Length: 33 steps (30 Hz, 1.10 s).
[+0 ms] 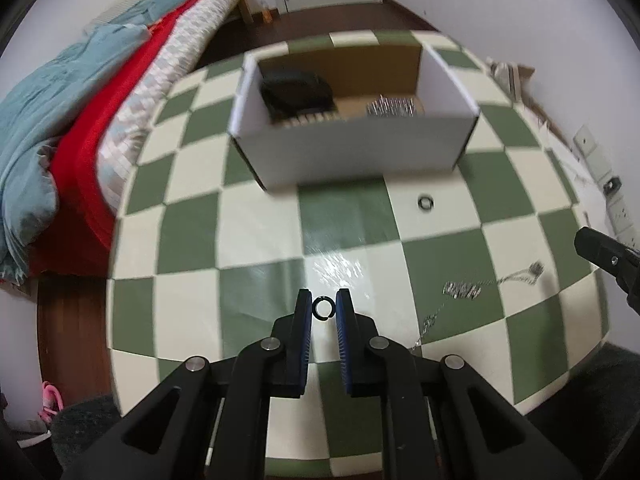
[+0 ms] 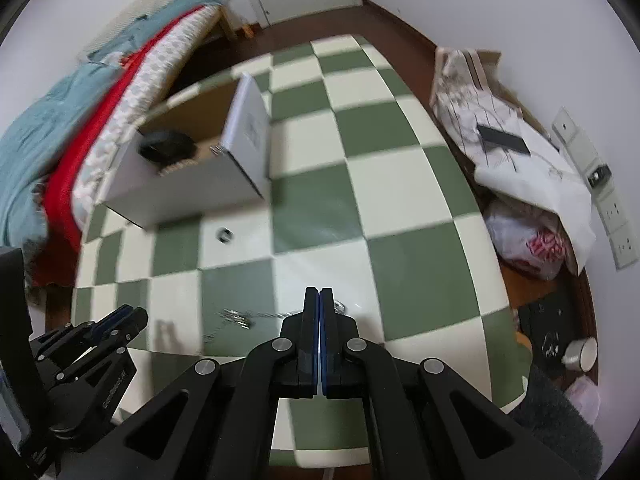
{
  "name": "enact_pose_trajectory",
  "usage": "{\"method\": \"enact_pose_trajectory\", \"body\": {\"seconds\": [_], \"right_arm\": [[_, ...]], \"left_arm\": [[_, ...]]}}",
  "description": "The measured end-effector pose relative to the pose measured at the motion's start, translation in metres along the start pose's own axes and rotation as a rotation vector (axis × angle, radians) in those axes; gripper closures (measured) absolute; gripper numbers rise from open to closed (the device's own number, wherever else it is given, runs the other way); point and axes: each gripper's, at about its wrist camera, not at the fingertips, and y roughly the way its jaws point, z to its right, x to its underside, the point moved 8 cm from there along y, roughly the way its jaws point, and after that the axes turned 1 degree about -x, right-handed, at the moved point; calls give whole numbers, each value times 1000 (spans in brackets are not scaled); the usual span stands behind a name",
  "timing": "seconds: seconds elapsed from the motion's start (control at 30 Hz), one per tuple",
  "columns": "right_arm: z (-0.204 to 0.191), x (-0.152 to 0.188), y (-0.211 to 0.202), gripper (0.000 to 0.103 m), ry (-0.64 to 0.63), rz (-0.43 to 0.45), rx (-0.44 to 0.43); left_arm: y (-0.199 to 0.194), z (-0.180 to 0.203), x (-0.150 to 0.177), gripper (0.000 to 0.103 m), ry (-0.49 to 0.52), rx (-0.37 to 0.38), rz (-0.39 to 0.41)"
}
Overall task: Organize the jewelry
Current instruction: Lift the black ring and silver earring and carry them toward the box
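My left gripper (image 1: 323, 307) is shut on a small black ring (image 1: 323, 307), held between its blue pads above the checkered table (image 1: 260, 240). A second dark ring (image 1: 426, 203) lies on a cream square in front of the white cardboard box (image 1: 352, 152); it also shows in the right wrist view (image 2: 224, 235). A silver chain necklace (image 1: 464, 290) lies on the table to the right. My right gripper (image 2: 319, 300) is shut, its fingertips over one end of the silver chain (image 2: 240, 316); whether it pinches the chain is hidden. The box holds a black case (image 1: 296, 92) and silver jewelry (image 1: 390, 106).
A bed with red and teal covers (image 1: 80, 120) runs along the table's left side. White bags and clutter (image 2: 520, 168) sit on the floor right of the table. Wall sockets (image 2: 616, 216) are on the right wall. The left gripper shows at lower left in the right wrist view (image 2: 116, 320).
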Motion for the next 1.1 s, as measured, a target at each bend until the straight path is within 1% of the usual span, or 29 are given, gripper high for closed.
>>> {"method": "enact_pose_trajectory", "body": {"seconds": [0.13,0.3,0.4,0.5,0.6,0.63,0.67,0.73,0.77,0.8,0.83,0.9,0.93,0.97,1.0,1.03,1.1], "right_arm": [[-19,-16,-27,103,-26,44,-44],[-42,-39,-66,103,-28,105,-127],[-50,-45,-78,103,5,105,-218],[-56,-43,-79,103,68,71,-348],[-59,-38,-79,103,125,41,-440],[-59,-36,-79,103,127,41,-442],[-59,-35,-80,103,109,53,-417],[-59,-32,-78,103,35,76,-320],[-60,-30,-73,103,4,70,-284],[-62,-25,-62,103,-23,36,-272],[-61,-19,-47,103,-10,-2,-277],[-56,-9,-18,98,-18,-62,-245],[-56,0,4,85,-47,-109,-207],[-55,6,17,64,-60,-128,-195],[-55,12,29,55,-71,-142,-188],[-56,19,42,51,-90,-156,-169],[-57,28,55,51,-119,-164,-143]], "left_arm": [[-25,-15,-16,94,-30,16,53],[-53,-29,-36,94,-58,42,109],[-62,-34,-42,94,-75,53,126],[-68,-37,-43,94,-90,61,133],[-71,-43,-45,94,-96,54,143],[-71,-44,-45,94,-95,46,146],[-70,-46,-45,94,-97,42,145],[-65,-50,-43,94,-103,31,137],[-61,-52,-41,94,-105,25,129],[-55,-53,-38,94,-111,23,116],[-50,-55,-35,94,-115,19,105],[-40,-58,-28,94,-118,9,81],[-35,-59,-24,94,-120,8,66],[-32,-59,-22,94,-119,5,60],[-29,-61,-19,94,-116,-1,52],[-26,-61,-17,94,-116,-2,45],[-22,-63,-14,94,-116,-6,34]]}}
